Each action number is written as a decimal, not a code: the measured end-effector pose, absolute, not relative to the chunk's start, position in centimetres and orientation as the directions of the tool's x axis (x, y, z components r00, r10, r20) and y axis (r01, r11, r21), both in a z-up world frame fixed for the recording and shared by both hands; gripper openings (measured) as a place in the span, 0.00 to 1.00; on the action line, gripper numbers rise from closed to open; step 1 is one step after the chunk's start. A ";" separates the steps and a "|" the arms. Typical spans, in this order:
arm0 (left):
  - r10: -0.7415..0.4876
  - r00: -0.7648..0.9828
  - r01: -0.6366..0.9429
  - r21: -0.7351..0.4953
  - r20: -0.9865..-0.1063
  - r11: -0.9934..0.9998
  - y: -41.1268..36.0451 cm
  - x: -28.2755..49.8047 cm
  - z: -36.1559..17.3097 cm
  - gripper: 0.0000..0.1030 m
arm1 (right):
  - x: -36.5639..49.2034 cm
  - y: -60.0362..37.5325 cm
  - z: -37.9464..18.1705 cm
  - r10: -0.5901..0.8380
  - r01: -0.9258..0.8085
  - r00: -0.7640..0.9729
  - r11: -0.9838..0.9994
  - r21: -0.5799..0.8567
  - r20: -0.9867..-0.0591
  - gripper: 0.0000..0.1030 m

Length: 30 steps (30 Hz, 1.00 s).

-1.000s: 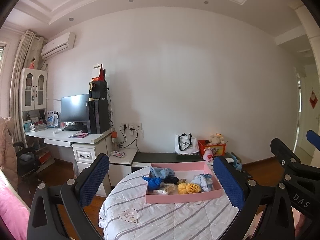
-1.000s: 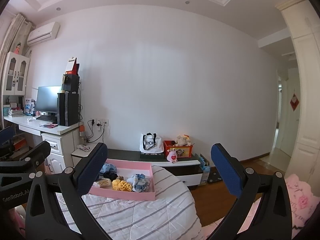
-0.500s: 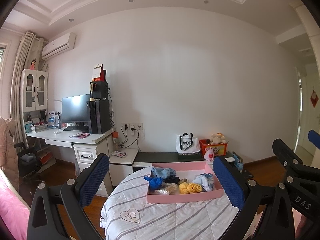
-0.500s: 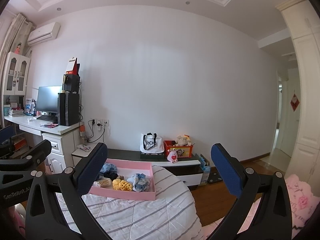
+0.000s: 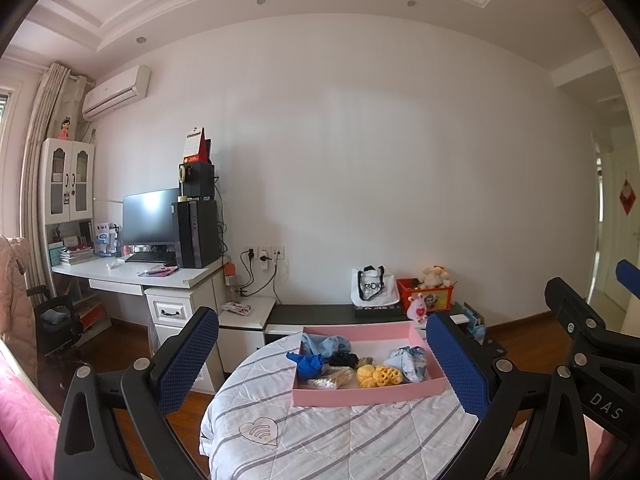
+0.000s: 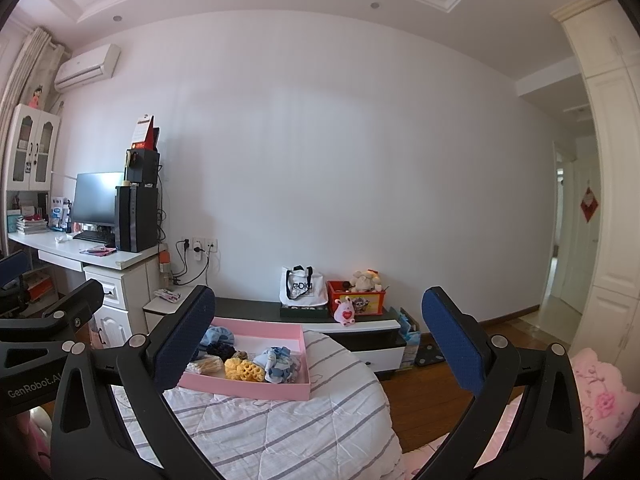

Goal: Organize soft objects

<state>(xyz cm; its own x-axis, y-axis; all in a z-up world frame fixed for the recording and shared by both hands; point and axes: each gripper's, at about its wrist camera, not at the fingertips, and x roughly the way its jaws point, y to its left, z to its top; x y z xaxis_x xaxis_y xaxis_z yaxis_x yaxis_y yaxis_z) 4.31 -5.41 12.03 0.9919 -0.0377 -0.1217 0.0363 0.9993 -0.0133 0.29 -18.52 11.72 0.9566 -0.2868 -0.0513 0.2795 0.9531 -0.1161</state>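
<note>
**Holding both grippers wide over a tray of soft things**

We see little change over the last second: in the left wrist view the pink tray (image 5: 368, 396) slides slightly right and down as the camera drifts, and nothing in it shifts. So we judge no item has been moved in that time.

Our left gripper (image 5: 320, 360) and right gripper (image 6: 316, 344) are both spread wide with nothing between the fingers, well back from the tray.

The tray sits on the striped quilt (image 5: 340, 436). Inside lie a light blue scrunchie (image 5: 326, 345), a deep blue cloth (image 5: 307, 363), a black scrunchie (image 5: 344, 359), a yellow knitted piece (image 5: 379, 376), a pale patterned cloth (image 5: 409, 362) and a cream bundle (image 5: 330, 380), loosely clustered and touching. Whether they are sorted or waiting, we cannot tell.
</note>
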 end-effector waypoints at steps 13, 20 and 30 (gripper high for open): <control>-0.034 0.992 0.032 -0.016 -0.118 0.999 -5.1 4.3 11.9 1.00 | 0.3 -18.3 11.6 -0.292 0.283 0.955 0.950 -0.131 -0.056 1.00; -0.030 0.993 0.028 -0.016 -0.115 0.999 -5.1 4.1 11.8 1.00 | 0.3 -18.3 11.6 -0.294 0.285 0.954 0.949 -0.139 -0.056 1.00; -0.031 0.992 0.029 -0.018 -0.122 0.999 -5.1 4.0 11.7 1.00 | 0.4 -18.2 11.5 -0.295 0.285 0.953 0.949 -0.138 -0.061 1.00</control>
